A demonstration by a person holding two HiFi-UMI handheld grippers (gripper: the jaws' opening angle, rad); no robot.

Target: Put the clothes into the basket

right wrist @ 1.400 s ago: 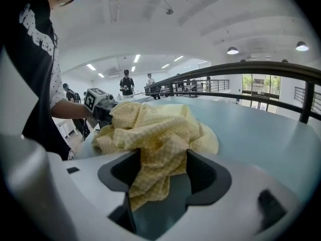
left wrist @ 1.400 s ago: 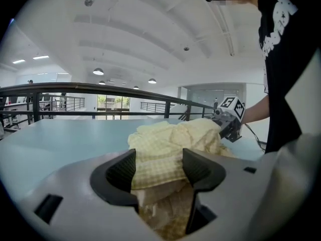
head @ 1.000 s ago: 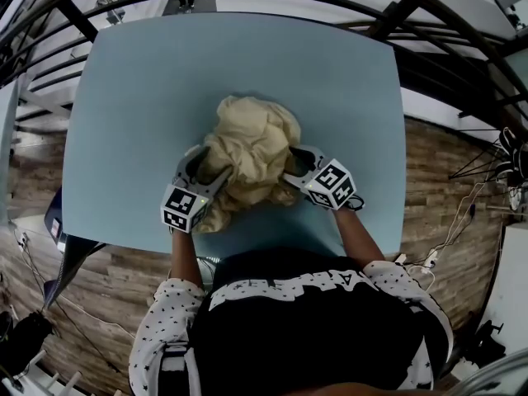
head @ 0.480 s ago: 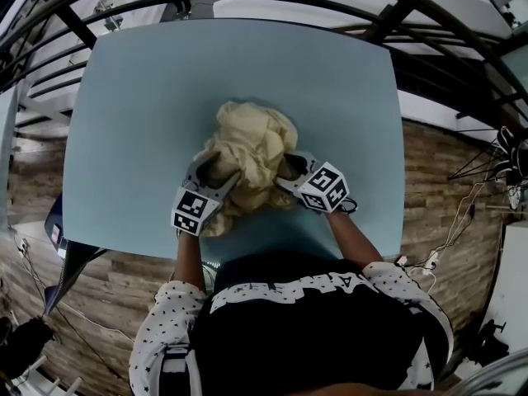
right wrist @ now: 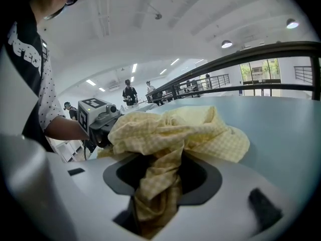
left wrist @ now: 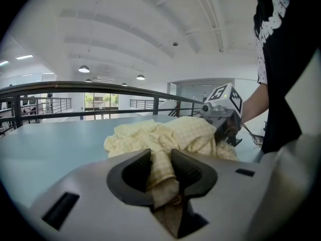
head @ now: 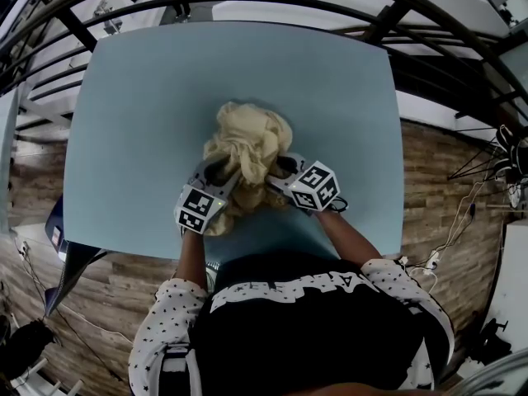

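A crumpled pale yellow checked cloth lies in a heap on the light blue table. My left gripper grips the heap's near left side and my right gripper its near right side. In the left gripper view the jaws are closing, and a fold of the cloth is pinched between the pads of the left gripper. In the right gripper view the jaws of the right gripper are closing too. A thick hanging bunch of the cloth fills the gap between them. No basket is in view.
A black railing runs round the table's far and right sides. Wooden floor lies to the right, with cables and a stand. People stand far off behind the left gripper in the right gripper view.
Both grippers have slid inward into the heap and their jaws have closed on folds of it. The cloth is bunched narrower than before.
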